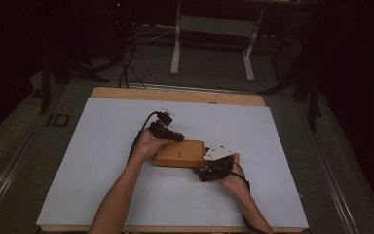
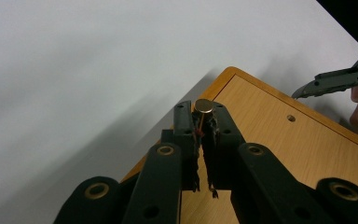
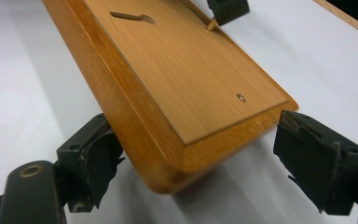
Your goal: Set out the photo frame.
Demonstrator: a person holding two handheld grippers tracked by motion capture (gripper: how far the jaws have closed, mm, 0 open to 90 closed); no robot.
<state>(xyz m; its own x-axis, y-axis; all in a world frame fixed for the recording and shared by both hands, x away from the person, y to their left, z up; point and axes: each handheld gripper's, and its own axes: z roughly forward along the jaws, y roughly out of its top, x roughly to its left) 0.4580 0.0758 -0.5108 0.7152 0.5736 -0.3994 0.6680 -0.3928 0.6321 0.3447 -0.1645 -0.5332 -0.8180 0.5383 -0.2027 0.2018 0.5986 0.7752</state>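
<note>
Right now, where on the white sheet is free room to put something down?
The white sheet is bare left of the left gripper, along its far edge, and right of the right gripper. It is crowded at the centre, around the wooden box, where both grippers meet.

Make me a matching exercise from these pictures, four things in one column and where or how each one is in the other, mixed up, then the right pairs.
Things:
1. left gripper
2. right gripper
3. wooden box
4. white sheet

States:
A. lies on the white sheet between the two grippers
B. fingers spread to either side of the box's near end
C. covers most of the tabletop
D. fingers closed on a small brass knob with a thin stem, at the box's edge

Pairs: 1-D, 2-B, 3-A, 4-C
</note>
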